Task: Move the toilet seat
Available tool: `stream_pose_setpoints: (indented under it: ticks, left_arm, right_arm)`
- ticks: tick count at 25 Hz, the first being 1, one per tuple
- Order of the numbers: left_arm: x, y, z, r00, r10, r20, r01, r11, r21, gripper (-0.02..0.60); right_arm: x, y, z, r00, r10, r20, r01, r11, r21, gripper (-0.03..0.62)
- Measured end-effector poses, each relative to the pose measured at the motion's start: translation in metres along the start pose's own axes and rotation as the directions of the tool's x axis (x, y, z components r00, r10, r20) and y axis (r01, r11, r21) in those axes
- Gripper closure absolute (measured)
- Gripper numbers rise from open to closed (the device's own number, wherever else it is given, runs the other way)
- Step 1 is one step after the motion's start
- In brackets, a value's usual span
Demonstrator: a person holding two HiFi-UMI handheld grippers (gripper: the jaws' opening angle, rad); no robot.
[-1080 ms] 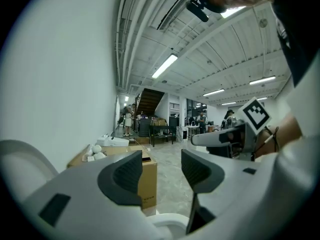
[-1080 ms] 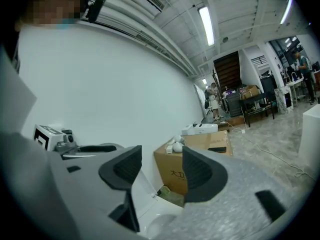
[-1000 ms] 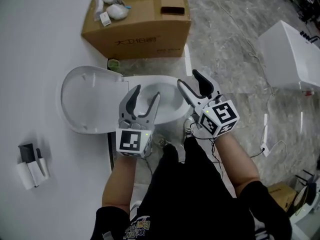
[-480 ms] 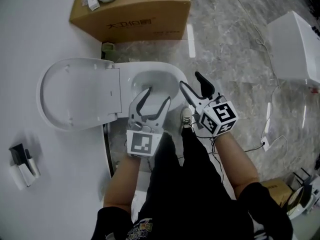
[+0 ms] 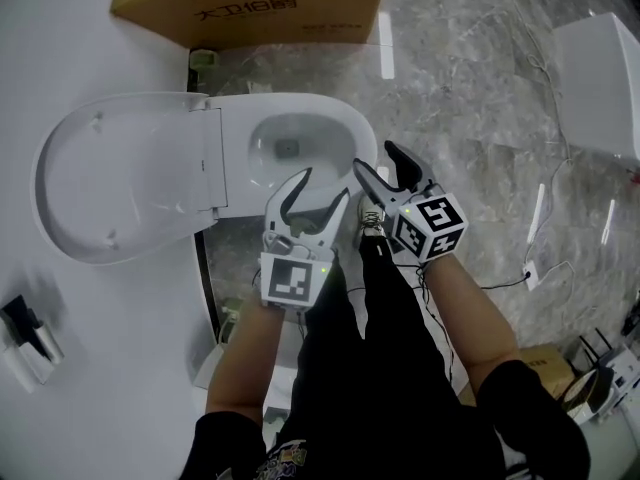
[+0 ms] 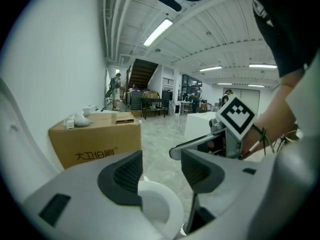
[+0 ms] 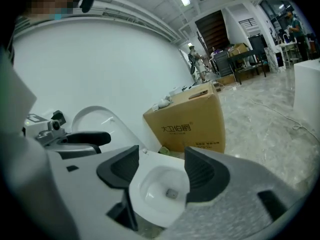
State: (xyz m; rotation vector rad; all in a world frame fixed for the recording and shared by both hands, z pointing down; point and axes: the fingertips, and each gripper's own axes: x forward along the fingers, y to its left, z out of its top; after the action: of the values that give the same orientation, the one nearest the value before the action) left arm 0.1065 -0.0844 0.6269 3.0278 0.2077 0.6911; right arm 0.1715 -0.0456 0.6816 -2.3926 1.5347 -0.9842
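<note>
White oval plastic toilet seat (image 5: 120,178) stands flipped up w/ its lid against the white wall, left-centre of the head view, hinged to the white ceramic toilet bowl (image 5: 300,148) at centre; bowl rim is bare. Brown cardboard box (image 5: 250,3) sits at the top of the frame, behind the toilet. Left gripper (image 5: 322,188) hangs over the bowl's near edge, jaws spread, nothing btwn them, touching nothing as far as its own view shows. Right gripper (image 5: 374,158) is just beside it at the bowl's right edge, jaws opening, also empty; only the bowl shows beyond them. Neither tool is on the seat. Judging by this, the lift looks done & both tools are released; if the seat must come back down, that part isn't started.
</note>
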Motion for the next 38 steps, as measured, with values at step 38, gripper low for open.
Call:
stream_pose_setpoints:
  ticks: [38]
  left_arm:
    - [0.077,0.021,-0.210,0.981,-0.119,-0.151,0.100,0.987,-0.128,0.350]
  right_arm:
    - [0.125,-0.143,-0.249,0.909,-0.245,-0.338,0.287,0.955,0.078,0.286]
